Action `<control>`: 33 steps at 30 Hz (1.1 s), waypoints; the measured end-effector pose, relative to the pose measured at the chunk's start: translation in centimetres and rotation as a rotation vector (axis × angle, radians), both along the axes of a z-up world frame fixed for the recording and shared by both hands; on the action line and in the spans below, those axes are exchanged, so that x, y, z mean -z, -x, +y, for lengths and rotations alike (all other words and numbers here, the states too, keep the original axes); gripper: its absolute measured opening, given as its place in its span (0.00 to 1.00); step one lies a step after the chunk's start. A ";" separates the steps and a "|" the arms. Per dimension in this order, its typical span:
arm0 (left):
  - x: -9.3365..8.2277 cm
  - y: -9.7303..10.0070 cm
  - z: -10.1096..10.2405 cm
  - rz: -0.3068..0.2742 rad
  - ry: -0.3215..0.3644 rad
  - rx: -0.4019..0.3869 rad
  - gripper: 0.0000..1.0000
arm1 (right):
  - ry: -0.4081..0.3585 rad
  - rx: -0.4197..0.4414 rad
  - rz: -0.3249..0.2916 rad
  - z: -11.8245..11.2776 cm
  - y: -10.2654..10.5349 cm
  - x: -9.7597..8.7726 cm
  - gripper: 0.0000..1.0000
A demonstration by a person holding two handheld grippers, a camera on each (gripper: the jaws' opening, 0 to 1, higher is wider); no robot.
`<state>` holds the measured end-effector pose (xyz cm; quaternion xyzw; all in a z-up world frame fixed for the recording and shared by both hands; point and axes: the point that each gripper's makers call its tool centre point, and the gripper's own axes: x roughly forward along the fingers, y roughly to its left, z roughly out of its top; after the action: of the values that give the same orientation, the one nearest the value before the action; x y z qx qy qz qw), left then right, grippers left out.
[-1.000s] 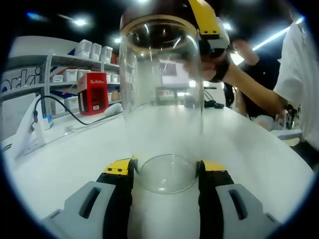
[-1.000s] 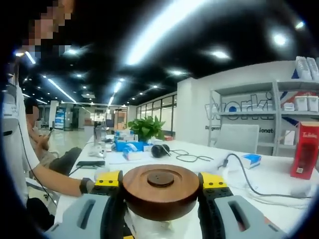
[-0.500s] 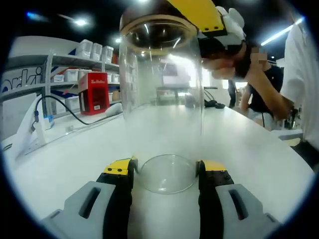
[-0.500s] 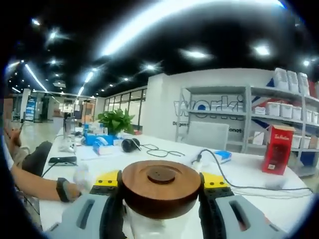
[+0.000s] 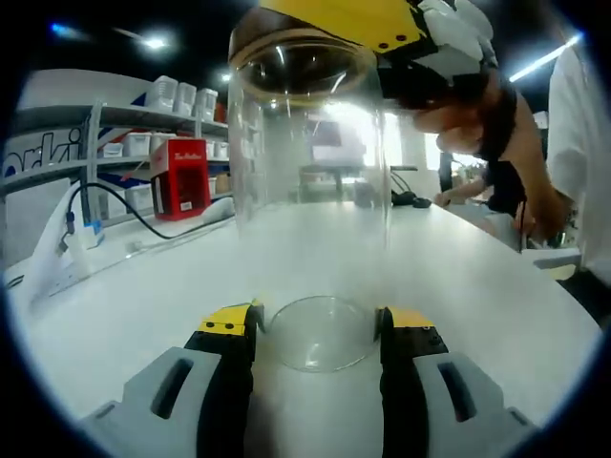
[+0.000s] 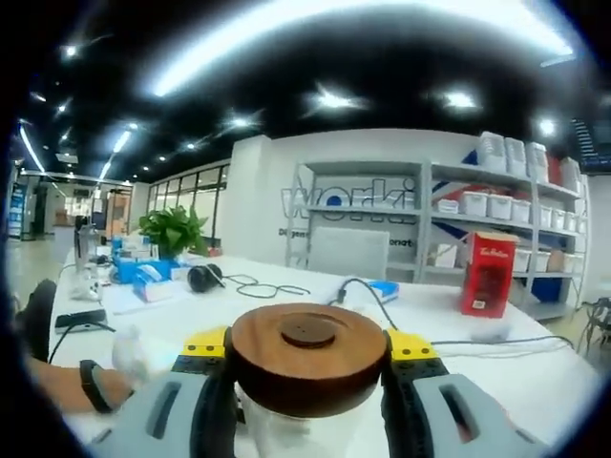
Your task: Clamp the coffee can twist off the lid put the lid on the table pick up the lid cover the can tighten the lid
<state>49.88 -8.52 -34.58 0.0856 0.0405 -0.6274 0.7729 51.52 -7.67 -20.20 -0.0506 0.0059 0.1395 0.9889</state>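
In the left gripper view, the left tool [image 5: 318,329] has its two jaws closed against the base of the clear coffee can [image 5: 310,191], one yellow-tipped jaw on each side. The can stands upright on the white counter [image 5: 143,305], its long axis vertical and its mouth pointing up. At that mouth the right tool [image 5: 382,24] comes in from above, with a person's hand [image 5: 468,105] behind it. In the right gripper view, the right tool [image 6: 307,358] has its jaws shut on either side of the round wooden lid [image 6: 307,355], which sits flat on top of the can with its face upward. Beyond the can, along the counter, lie a black cable [image 5: 143,224], a red box [image 5: 179,176] and grey shelving [image 5: 105,143].
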 end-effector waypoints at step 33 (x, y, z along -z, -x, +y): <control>0.0 -0.2 0.0 -0.001 0.001 0.000 0.43 | -0.066 0.243 -0.042 -0.8 0.4 -0.2 0.55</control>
<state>50.05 -8.48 -34.58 0.0857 0.0401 -0.6272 0.7731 51.14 -8.49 -20.00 -0.0198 -0.0132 0.0175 0.9996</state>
